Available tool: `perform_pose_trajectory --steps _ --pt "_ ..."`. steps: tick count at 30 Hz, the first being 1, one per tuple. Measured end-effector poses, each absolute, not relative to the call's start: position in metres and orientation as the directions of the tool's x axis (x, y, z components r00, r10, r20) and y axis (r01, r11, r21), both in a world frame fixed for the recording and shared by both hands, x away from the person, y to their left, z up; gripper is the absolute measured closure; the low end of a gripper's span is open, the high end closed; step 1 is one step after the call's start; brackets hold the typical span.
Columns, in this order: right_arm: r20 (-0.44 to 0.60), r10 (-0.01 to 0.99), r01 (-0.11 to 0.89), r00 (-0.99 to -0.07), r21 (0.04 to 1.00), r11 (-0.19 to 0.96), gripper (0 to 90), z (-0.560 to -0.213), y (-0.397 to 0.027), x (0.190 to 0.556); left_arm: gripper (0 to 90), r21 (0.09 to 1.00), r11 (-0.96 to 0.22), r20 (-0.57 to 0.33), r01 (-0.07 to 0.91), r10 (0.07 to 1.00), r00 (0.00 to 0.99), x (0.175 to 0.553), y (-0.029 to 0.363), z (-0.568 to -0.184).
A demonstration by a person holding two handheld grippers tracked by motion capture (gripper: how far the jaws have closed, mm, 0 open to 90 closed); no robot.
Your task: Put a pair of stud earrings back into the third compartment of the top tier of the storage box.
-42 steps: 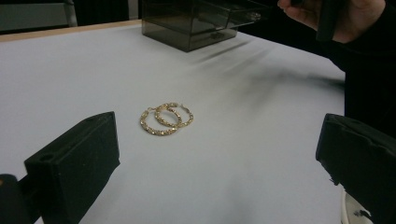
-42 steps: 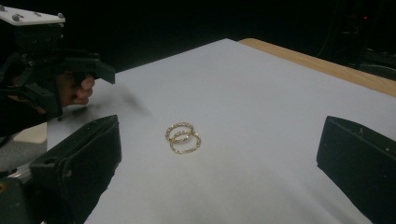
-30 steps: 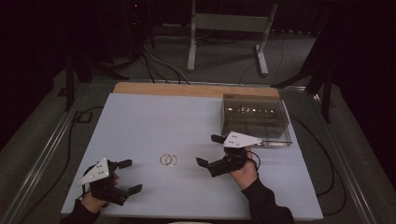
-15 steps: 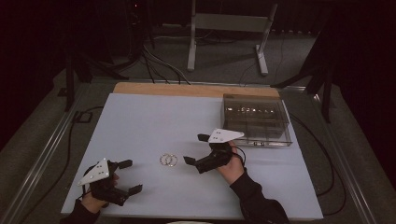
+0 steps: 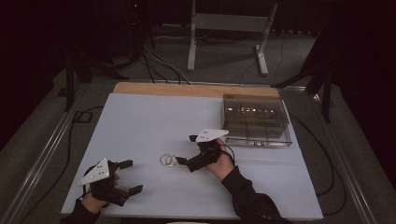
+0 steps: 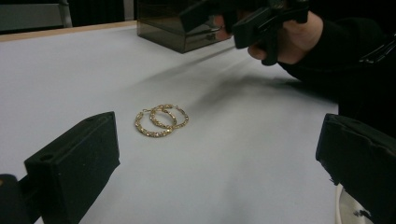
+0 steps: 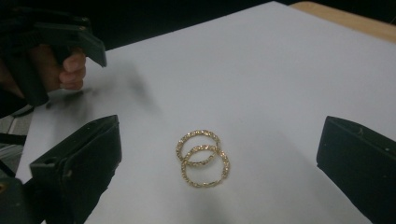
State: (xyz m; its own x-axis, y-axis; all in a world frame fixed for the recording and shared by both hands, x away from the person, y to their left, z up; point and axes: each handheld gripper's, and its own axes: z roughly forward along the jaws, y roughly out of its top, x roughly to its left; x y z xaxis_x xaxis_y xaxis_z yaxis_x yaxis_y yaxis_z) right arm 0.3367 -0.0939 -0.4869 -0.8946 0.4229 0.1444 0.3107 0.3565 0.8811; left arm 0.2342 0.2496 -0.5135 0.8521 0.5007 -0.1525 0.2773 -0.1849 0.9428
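A: The two gold hoop earrings (image 7: 203,158) are lying overlapped on the desk (image 5: 140,121), and where are they relative to the jaws?

B: They are sitting just ahead of the right gripper (image 5: 183,162), between its wide open jaws, not touched yet.

A: So which step is going on?

B: I think the approach for the pick. The next move is needing a lower, careful closing on the thin rings. The left gripper (image 5: 129,176) is resting apart, jaws also open.

Room's dark, dim light on a pale table (image 5: 140,121) w/ a wood strip (image 5: 187,89) at its far edge. Grey carpet floor (image 5: 224,60), black cables (image 5: 154,60) trail there, grey metal stand (image 5: 229,28) behind.
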Motion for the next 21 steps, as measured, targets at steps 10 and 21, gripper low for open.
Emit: perform_pose_trajectory --steps 10,21 --pt "0.159 0.432 0.342 -0.888 0.856 0.388 0.0 -0.501 -0.082 0.344 0.5 0.942 -0.181 -0.158 0.281 0.500 0.852 0.235 0.250 -0.513" --pt "0.177 0.474 0.405 -0.863 0.802 0.438 35.8 -0.516 -0.068 0.355 0.5 0.942 -0.178 -0.162 0.284 0.500 0.851 0.235 0.250 -0.514"
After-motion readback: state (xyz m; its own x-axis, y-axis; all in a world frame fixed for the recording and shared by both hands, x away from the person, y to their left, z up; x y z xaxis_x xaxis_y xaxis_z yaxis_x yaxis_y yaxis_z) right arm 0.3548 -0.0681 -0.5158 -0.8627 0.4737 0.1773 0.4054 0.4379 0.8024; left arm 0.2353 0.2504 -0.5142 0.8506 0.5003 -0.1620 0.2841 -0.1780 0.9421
